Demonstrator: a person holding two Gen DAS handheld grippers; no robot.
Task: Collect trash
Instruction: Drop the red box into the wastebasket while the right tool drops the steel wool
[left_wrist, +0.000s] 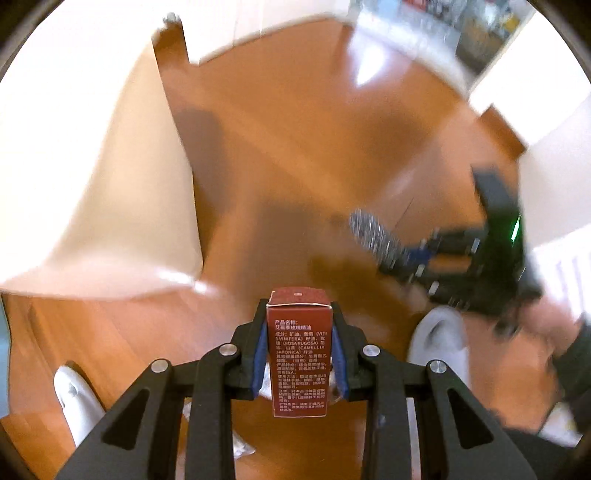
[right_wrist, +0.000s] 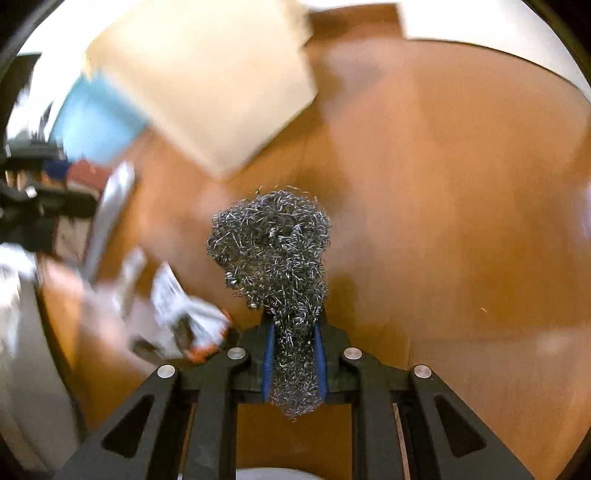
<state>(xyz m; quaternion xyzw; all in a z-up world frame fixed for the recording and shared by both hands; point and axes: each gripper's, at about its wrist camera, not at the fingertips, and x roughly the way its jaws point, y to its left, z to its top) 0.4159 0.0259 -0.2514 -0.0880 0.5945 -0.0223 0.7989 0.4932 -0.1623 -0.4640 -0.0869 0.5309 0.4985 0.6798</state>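
In the left wrist view my left gripper (left_wrist: 299, 314) is shut on a small dark red carton (left_wrist: 300, 350) with white print, held upright above the wooden floor (left_wrist: 295, 147). To the right in that view my right gripper (left_wrist: 391, 254) appears blurred, carrying a grey steel wool pad (left_wrist: 371, 232). In the right wrist view my right gripper (right_wrist: 294, 325) is shut on the steel wool pad (right_wrist: 273, 240), whose bulk sticks out past the blue pads (right_wrist: 320, 354). The left gripper shows blurred at the left edge (right_wrist: 33, 206) with the red carton (right_wrist: 86, 173).
A cream-coloured panel (left_wrist: 122, 206) stands left of the carton, also seen as the cream panel (right_wrist: 207, 81). Crumpled white and orange wrappers (right_wrist: 184, 314) lie on the floor. White slippers (left_wrist: 439, 339) and a person's hand (left_wrist: 546, 325) show low in the left wrist view.
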